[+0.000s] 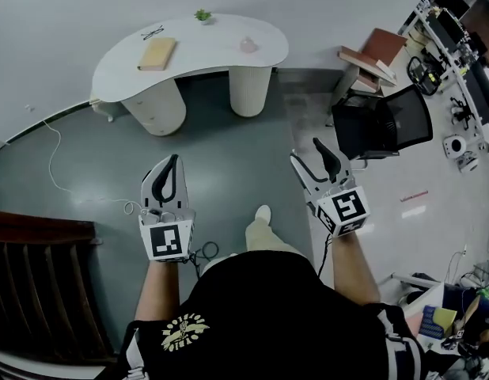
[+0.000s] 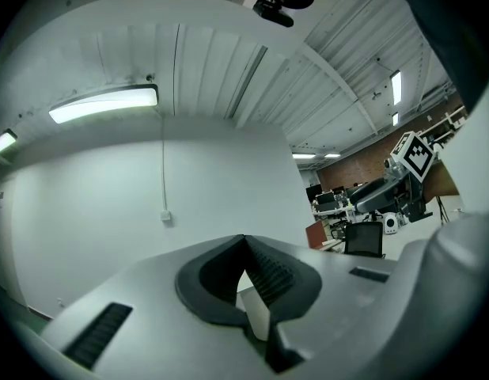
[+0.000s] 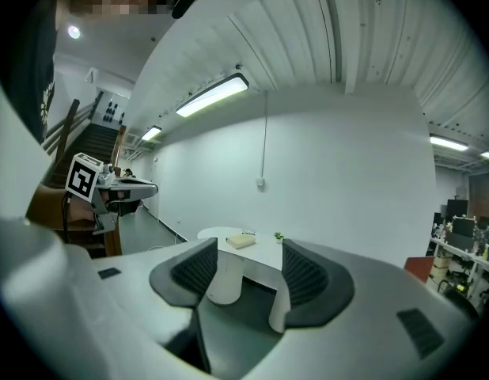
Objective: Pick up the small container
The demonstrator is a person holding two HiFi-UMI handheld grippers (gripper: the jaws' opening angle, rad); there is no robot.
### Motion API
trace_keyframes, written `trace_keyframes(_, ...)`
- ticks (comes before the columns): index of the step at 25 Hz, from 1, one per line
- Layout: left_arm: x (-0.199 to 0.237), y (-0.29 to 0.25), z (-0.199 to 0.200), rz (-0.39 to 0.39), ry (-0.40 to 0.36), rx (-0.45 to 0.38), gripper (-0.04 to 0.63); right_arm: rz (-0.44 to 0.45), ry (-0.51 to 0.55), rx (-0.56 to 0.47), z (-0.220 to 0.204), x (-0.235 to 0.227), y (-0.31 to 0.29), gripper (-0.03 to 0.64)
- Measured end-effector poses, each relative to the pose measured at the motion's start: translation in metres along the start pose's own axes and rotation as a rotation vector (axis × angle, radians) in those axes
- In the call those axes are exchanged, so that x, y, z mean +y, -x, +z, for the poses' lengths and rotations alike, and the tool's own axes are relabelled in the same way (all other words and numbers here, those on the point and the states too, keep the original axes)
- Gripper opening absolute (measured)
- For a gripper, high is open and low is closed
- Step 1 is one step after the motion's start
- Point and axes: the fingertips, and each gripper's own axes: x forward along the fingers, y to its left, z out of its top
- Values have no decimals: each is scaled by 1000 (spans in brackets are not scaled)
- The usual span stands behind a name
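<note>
Head view: standing on grey floor (image 1: pixel 229 145), well short of the white table (image 1: pixel 213 54)
Holds left gripper (image 1: pixel 175 159) with jaws pressed together on nothing, right gripper (image 1: pixel 306 152) with jaws spread wide and empty; finds small container (image 1: pixel 248 44) resting near the table's right end, right of a tan book (image 1: pixel 157 54), well apart from both grippers

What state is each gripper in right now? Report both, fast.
Left gripper: closed, jaws together, nothing between them.
Right gripper: open, jaws apart, holding nothing.
</note>
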Motion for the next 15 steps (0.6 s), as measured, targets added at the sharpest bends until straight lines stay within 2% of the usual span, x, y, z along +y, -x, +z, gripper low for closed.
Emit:
trace_keyframes(4, -8, -46, -5, -30, -6, 29, 5, 17, -33, 2, 1, -32, -29, 245)
trace_keyframes(6, -9, -65, -7, -21, 8, 53, 5, 38, -45, -4, 5, -45, -42, 245)
trace_keyframes(10, -9, -107, 4, 13, -9, 29, 5, 66, -30, -16, 11, -75, -66, 245)
trace_keyframes(15, -18, -155, 4, 23, -18, 74, 5, 99, -22, -22, 12, -117, -90, 245)
